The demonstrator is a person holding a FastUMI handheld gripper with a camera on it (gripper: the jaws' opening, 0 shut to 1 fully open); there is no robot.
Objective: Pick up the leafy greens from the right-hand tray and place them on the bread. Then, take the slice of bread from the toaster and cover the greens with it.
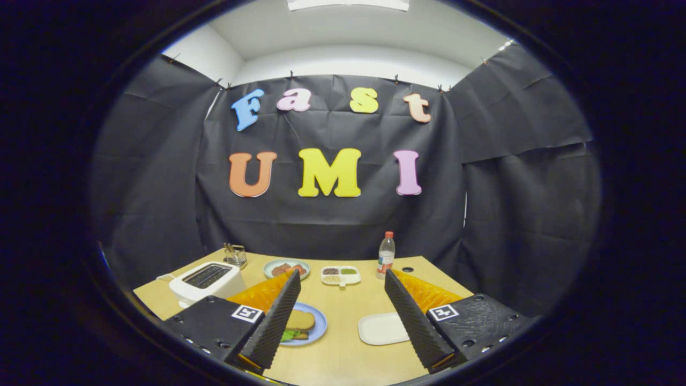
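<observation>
A slice of bread (pixel 300 320) lies on top of leafy greens (pixel 289 336) on a blue plate (pixel 320 325), just inside my left finger, which hides the plate's left part. The white right-hand tray (pixel 381 328) lies beside my right finger with a bare surface. The white toaster (pixel 206 281) stands at the back left beyond the left finger; its slots look dark and I cannot tell what is in them. My gripper (pixel 342 276) hangs above the table, open wide, with nothing between its fingers.
Further back on the wooden table (pixel 343 359) are a pale green plate with reddish food (pixel 286 268), a white divided dish of seasonings (pixel 341 275), a clear bottle with a red cap (pixel 386 254) and a small metal rack (pixel 235 255) behind the toaster.
</observation>
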